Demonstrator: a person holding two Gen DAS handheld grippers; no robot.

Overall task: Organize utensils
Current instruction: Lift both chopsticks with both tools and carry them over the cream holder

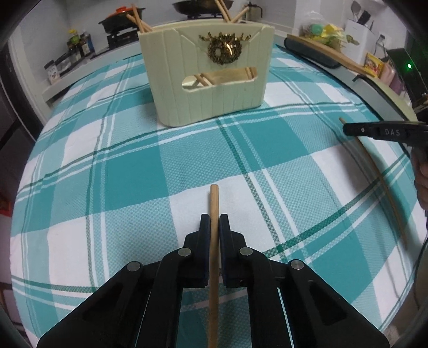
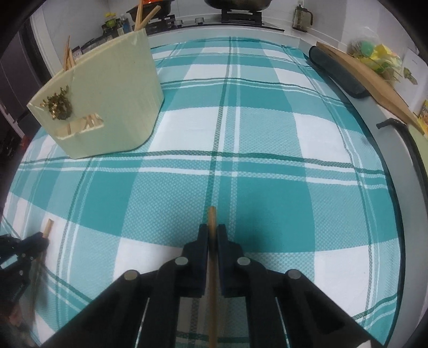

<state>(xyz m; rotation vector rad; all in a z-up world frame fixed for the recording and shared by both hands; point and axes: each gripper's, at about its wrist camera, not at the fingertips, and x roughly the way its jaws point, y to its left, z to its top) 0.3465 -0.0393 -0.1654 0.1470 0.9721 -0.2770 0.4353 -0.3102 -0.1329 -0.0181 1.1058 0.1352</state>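
Note:
A cream utensil holder with a gold emblem stands on the checked cloth and holds several wooden chopsticks. It also shows in the right wrist view at the upper left. My left gripper is shut on a wooden chopstick that points toward the holder. My right gripper is shut on another wooden chopstick. The right gripper and its chopstick show at the right edge of the left wrist view. The left gripper shows at the lower left of the right wrist view.
The table wears a teal and white checked cloth. A dark case and a wooden board lie along the right edge. A stove with pans, bottles and a glass jug stand behind on the counter.

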